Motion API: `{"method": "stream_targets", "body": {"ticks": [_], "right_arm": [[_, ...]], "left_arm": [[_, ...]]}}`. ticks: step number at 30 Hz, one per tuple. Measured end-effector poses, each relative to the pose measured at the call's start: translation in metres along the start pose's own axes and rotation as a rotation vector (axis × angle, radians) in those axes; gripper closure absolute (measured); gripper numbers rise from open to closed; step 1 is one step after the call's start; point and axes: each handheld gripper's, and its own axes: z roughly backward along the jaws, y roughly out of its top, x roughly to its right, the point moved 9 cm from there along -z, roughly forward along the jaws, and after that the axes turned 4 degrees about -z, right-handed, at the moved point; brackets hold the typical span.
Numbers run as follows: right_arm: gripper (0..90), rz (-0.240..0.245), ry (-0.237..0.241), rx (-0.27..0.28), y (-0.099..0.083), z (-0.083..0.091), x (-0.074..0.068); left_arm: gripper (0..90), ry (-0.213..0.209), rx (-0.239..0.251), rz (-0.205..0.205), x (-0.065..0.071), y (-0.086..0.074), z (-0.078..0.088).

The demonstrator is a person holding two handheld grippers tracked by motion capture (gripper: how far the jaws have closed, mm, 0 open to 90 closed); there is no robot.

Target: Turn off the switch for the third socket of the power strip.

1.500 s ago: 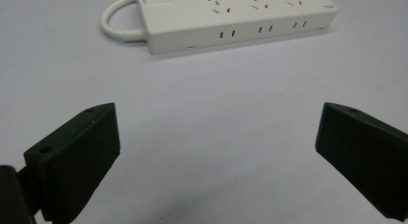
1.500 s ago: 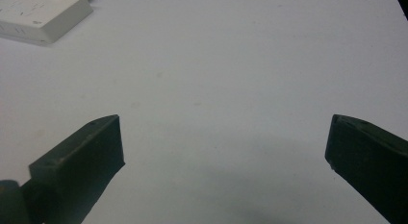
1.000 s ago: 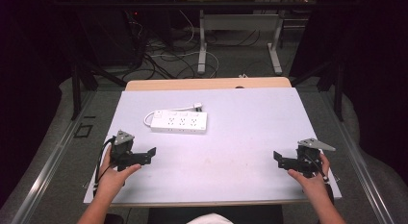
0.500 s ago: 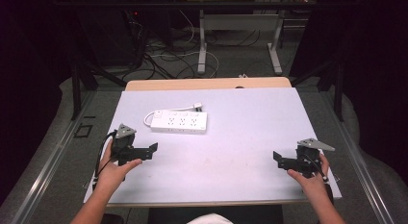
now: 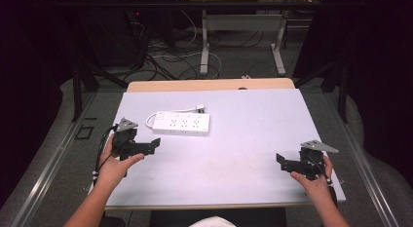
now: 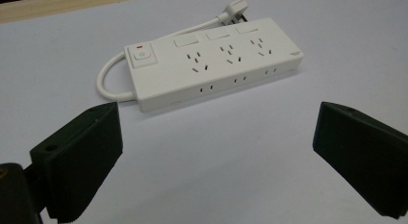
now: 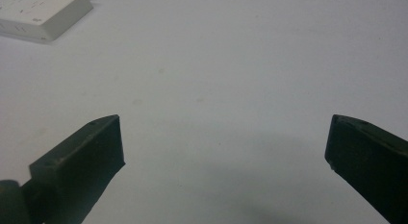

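Note:
A white power strip [image 5: 181, 123] lies flat on the left half of the pale table [image 5: 243, 139], its short cord looping round to a plug [image 5: 198, 108] behind it. My left gripper [image 5: 154, 145] sits just in front and to the left of the strip, open and holding nothing. In the left gripper view the strip [image 6: 216, 60] lies a short way ahead of the wide-apart jaws, switch end to the left. My right gripper [image 5: 281, 160] rests near the table's front right corner, open and empty. A corner of the strip [image 7: 43, 12] shows at the top left of the right gripper view.
A wooden strip [image 5: 209, 85] runs along the table's far edge. Beyond it are tangled floor cables [image 5: 160, 51] and the legs of another desk [image 5: 204, 42]. A dark metal frame [image 5: 78, 85] stands at the left.
My left gripper has moved forward across the table, closer to the power strip. The right gripper has stayed where it was.

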Motion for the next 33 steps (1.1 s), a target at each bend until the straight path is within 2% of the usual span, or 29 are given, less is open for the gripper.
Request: {"method": "stream_targets", "body": {"ticks": [15, 21, 28, 29, 30, 33], "right_arm": [[0.0, 0.001, 0.005, 0.002, 0.0, 0.0, -0.001], [0.0, 0.001, 0.006, 0.001, 0.0, 0.0, -0.001], [0.3, -0.001, 0.003, 0.008, 0.001, -0.001, -0.001], [0.3, -0.001, 0.003, 0.008, 0.001, -0.001, -0.001], [0.3, -0.001, 0.003, 0.008, 0.001, -0.001, -0.001], [0.3, 0.001, 0.008, 0.001, 0.001, 0.0, -0.001]], "left_arm": [[6.1, 0.003, 0.011, 0.015, -0.003, 0.02, -0.004], [6.7, -0.008, -0.005, 0.011, -0.001, 0.027, -0.006], [8.1, -0.014, -0.005, 0.011, 0.002, 0.037, -0.009], [8.4, -0.008, 0.007, 0.011, 0.002, 0.039, -0.01], [8.6, -0.019, -0.01, 0.009, 0.002, 0.04, -0.01], [10.2, -0.015, 0.005, 0.014, 0.003, 0.046, -0.012]]}}
